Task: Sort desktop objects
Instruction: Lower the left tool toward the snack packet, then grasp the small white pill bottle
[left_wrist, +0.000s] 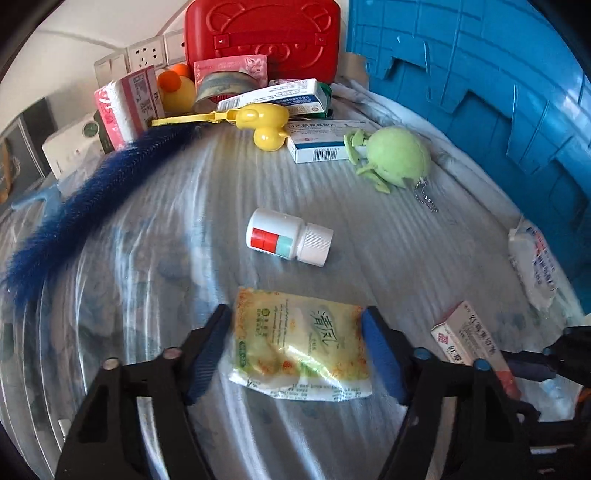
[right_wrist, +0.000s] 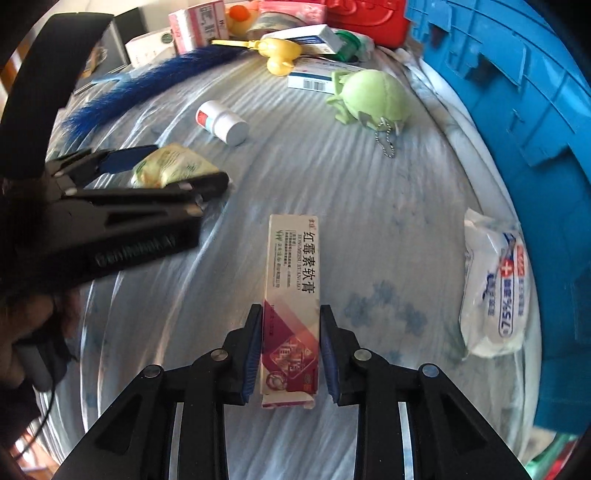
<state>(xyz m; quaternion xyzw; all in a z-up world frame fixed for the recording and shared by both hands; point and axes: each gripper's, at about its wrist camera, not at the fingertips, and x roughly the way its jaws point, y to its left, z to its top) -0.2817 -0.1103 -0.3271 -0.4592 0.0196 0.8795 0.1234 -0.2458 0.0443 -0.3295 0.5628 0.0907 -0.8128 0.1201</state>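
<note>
My left gripper (left_wrist: 297, 332) has its jaws on both sides of a yellow-green sachet (left_wrist: 301, 350) lying on the striped cloth; the pads (left_wrist: 380, 354) touch its edges. It also shows in the right wrist view (right_wrist: 173, 168). My right gripper (right_wrist: 290, 332) has its jaws pressed against the near end of a long ointment box (right_wrist: 291, 291), white and maroon. That box shows in the left wrist view (left_wrist: 469, 339) at the lower right.
A white pill bottle (left_wrist: 288, 240) lies mid-cloth. A green plush ball (left_wrist: 395, 157), yellow duck (left_wrist: 264, 123), medicine boxes (left_wrist: 321, 146) and a red case (left_wrist: 262, 37) lie farther off. A blue duster (left_wrist: 74, 206) is left, a blue crate (left_wrist: 498, 92) and a wipes pack (right_wrist: 495, 288) right.
</note>
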